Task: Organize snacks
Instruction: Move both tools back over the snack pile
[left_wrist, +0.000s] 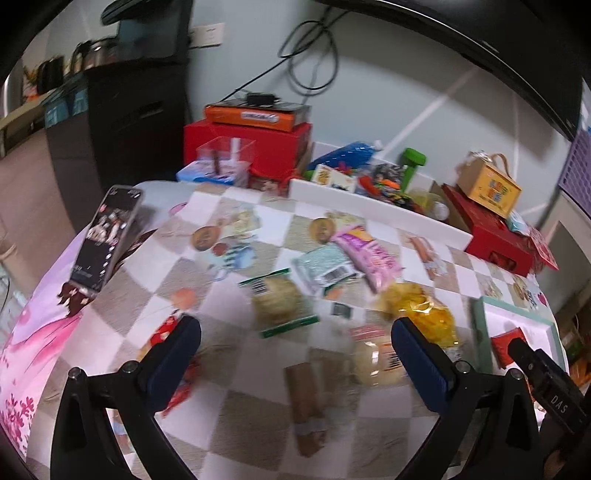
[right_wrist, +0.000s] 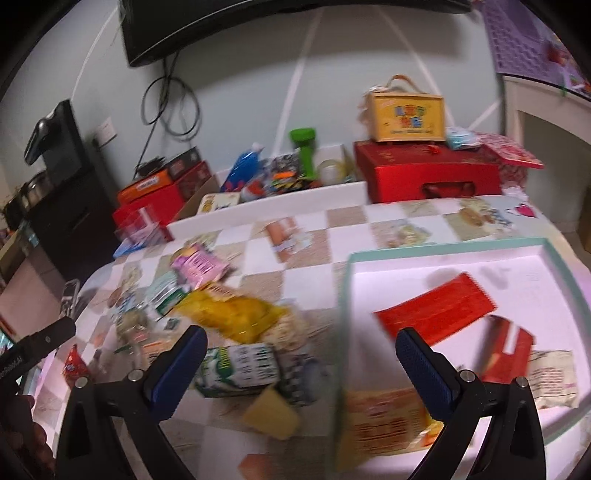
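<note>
On the checkered table, loose snack packets lie scattered between the two tongs and the far edge. The left tongs gape wide and empty over a green-edged cracker packet, with a yellow bag beside the right finger. The right tongs also stand open, holding nothing, straddling the left rim of the white tray, where a red packet lies.

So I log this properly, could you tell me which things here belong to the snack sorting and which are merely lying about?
Job: tray, red packet, yellow bag, pink packet, green packet.
Lying about: phone, dumbbell, yellow box.
</note>
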